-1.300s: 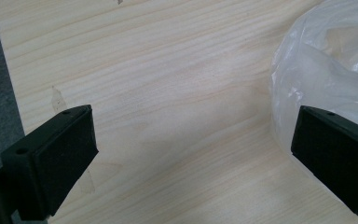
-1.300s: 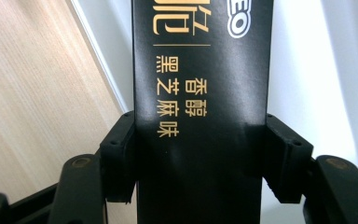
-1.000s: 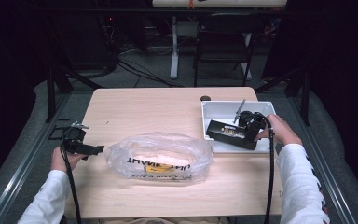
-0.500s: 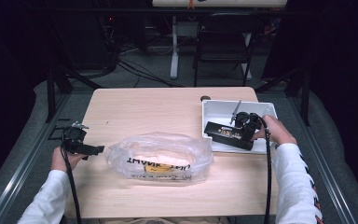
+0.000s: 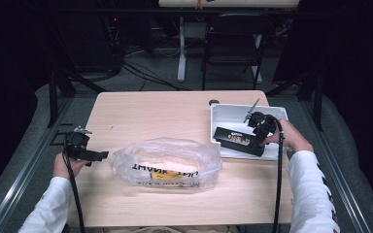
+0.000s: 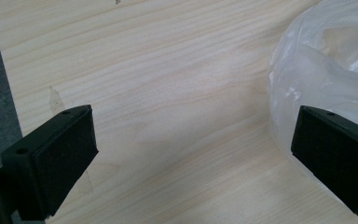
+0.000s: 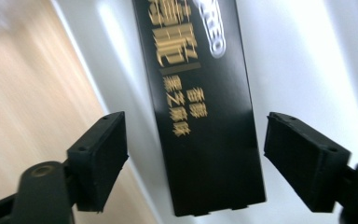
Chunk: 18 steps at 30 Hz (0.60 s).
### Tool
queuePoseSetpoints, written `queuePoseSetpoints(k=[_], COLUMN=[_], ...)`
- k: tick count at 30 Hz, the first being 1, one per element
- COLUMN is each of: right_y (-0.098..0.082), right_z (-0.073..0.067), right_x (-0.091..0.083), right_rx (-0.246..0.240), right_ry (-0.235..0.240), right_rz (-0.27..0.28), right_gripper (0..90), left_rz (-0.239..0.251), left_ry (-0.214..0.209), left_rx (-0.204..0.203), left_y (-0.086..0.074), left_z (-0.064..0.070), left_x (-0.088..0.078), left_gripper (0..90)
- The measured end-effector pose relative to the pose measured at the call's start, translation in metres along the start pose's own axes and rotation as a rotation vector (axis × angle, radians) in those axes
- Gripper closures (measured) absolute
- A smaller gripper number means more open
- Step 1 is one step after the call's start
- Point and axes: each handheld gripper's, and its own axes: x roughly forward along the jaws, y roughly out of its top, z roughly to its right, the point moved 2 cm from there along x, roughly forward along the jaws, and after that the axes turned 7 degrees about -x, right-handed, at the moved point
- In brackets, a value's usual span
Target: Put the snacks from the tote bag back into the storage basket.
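A long black box with gold lettering (image 7: 200, 107) lies in the white tray (image 5: 223, 114) at the table's right. My right gripper (image 7: 196, 158) straddles the near end of the black box (image 5: 235, 138). Its jaws have just been opening, and a gap shows between each pad and the box, so it is open. In the high view the right gripper (image 5: 256, 141) sits over the tray. My left gripper (image 6: 191, 149) stands wide open above bare wood, its right jaw beside a clear plastic bag (image 6: 326, 60). The left gripper (image 5: 101, 156) points at the bag (image 5: 167, 162) in the table's middle.
The bag holds something pale and yellow with dark print. A thin stick (image 5: 251, 109) leans in the tray's far part, and a small dark round thing (image 5: 214, 102) lies just behind the tray. A chair (image 5: 233, 53) and a stand leg (image 5: 181, 48) stand beyond the table.
The right hand has shifted slightly toward the left over the tray, and the box stays in the tray. The left hand and the bag have kept still.
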Motion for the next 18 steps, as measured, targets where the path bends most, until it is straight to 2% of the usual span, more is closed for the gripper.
queuePoseSetpoints(k=[1,2,3,7,8,9,11,12,13,15,16,18], right_y=[0.001,0.003,0.006,0.019,0.022,0.026,0.031,0.034,0.037,0.042,0.045,0.049], right_z=[-0.001,-0.002,-0.003,-0.010,-0.010,-0.011,-0.015,-0.015,-0.016,-0.018,-0.019,-0.020], right_x=[-0.003,-0.007,-0.012,-0.020,-0.021,-0.022,-0.021,-0.021,-0.023,-0.022,-0.023,-0.023], right_rx=[0.006,0.019,0.022,0.039,0.030,0.033,0.042,0.050,0.040,0.065,0.059,0.082], right_ry=[0.001,0.019,0.007,0.011,0.012,-0.008,-0.002,-0.021,-0.020,-0.053,-0.042,-0.063], right_rz=[0.015,0.057,0.078,0.132,0.126,0.120,0.145,0.145,0.138,0.151,0.160,0.178], right_gripper=[18.3,18.9,16.2,17.6,18.2,17.3,20.2,20.6,23.5,25.8,28.5,33.3], left_rz=[0.008,0.018,0.020,0.029,0.030,0.029,0.028,0.030,0.028,0.026,0.025,0.023], left_ry=[-0.003,-0.005,-0.005,-0.002,-0.005,-0.004,-0.003,-0.003,-0.002,-0.002,-0.003,-0.009], left_rx=[-0.005,-0.008,-0.004,-0.008,-0.008,-0.007,-0.004,-0.008,-0.009,-0.010,-0.009,-0.007], left_y=[0.000,0.000,0.001,0.001,0.000,0.000,0.000,0.000,0.000,0.000,0.000,0.000], left_z=[0.000,0.000,-0.001,-0.001,-0.001,-0.002,-0.002,-0.002,-0.002,-0.002,-0.002,-0.002], left_x=[-0.001,-0.002,-0.003,-0.006,-0.006,-0.006,-0.006,-0.006,-0.006,-0.006,-0.005,-0.005], left_gripper=[0.1,0.1,0.1,0.1,0.1,0.1,0.1,0.1,0.1,0.1,0.1,0.1])
